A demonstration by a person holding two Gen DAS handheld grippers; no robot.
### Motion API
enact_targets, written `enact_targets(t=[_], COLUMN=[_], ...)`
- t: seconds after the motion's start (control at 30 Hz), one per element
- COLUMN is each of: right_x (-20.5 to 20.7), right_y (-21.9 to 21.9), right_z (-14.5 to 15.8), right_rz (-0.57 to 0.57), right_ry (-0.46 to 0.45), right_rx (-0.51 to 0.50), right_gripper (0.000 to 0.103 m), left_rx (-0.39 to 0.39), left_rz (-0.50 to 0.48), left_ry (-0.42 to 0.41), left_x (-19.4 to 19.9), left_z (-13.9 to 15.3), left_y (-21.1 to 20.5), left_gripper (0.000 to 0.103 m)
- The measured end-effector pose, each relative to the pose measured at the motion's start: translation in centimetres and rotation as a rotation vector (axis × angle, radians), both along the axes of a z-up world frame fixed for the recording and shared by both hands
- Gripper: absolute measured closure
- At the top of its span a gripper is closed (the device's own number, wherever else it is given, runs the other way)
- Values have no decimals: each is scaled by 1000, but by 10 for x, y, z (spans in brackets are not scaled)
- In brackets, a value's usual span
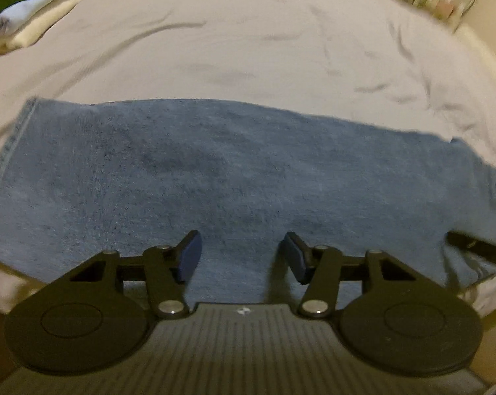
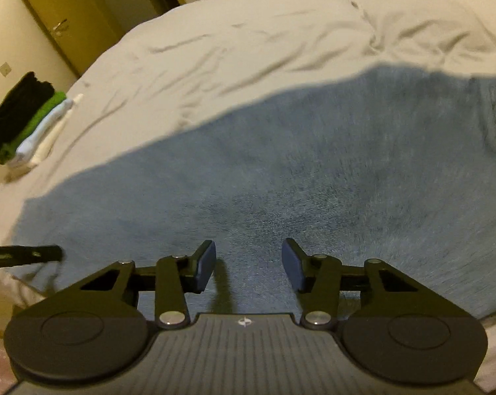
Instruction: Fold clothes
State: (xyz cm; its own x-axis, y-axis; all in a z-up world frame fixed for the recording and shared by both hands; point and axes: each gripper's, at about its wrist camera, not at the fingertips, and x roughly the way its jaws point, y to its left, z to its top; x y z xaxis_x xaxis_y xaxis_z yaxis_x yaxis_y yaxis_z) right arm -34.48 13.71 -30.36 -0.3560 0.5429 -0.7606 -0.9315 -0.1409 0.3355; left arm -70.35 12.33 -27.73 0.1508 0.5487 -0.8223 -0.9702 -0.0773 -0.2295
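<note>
On the bed (image 1: 248, 33), a blue towel (image 1: 231, 171) lies flat across the near edge.
Your left gripper (image 1: 242, 256) and right gripper (image 2: 248, 262) both hover over it, fingers spread wide with nothing between them. Far off to the left sits a folded stack (image 2: 27, 121), black on top, then green, pale blue, cream.

My left gripper (image 1: 243, 256): matte black linkage arms, silver pivot screws, two round black discs at the lower corners of the frame, dark blue pads on the fingers (image 1: 191, 255). Ribbed grey housing at bottom centre carries a small white emblem. My right gripper (image 2: 248, 263): identical build, same blue-padded fingers (image 2: 205, 265).
</note>
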Motion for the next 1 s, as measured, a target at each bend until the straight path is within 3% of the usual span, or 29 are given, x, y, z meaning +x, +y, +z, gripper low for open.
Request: enact_targets(t=[0.2, 0.27, 0.33, 0.4, 0.5, 0.57, 0.67, 0.87, 1.0], right_x=[-4, -9, -14, -25, -37, -43, -48, -45, -38], right_y=[-38, -59, -79, -96, -117, -128, -141, -155, -147], right_z=[10, 21, 33, 42, 51, 56, 63, 66, 60], right_rz=[-153, -218, -259, -272, -287, -279, -275, -293, -296], right_ry=[37, 70, 133, 145, 139, 158, 134, 122, 121], right_rx=[102, 122, 137, 162, 161, 165, 179, 187, 176], right_gripper=[50, 39, 30, 28, 27, 20, 19, 19, 19], left_rx=[200, 220, 255, 288, 294, 305, 319, 326, 340], left_rz=[19, 72, 138, 220, 337, 398, 468, 545, 566], left_ry=[-118, -138, -208, -259, -350, -418, -470, -577, -578], left_x=[-39, -60, -89, -119, -156, -177, -197, -214, -210], left_z=[-6, -5, -6, -10, -26, -37, -49, -65, -66], left_y=[-45, -65, -87, -108, -127, -135, -141, -132, -122], left_gripper=[52, 51, 48, 42, 44, 46, 50, 53, 53])
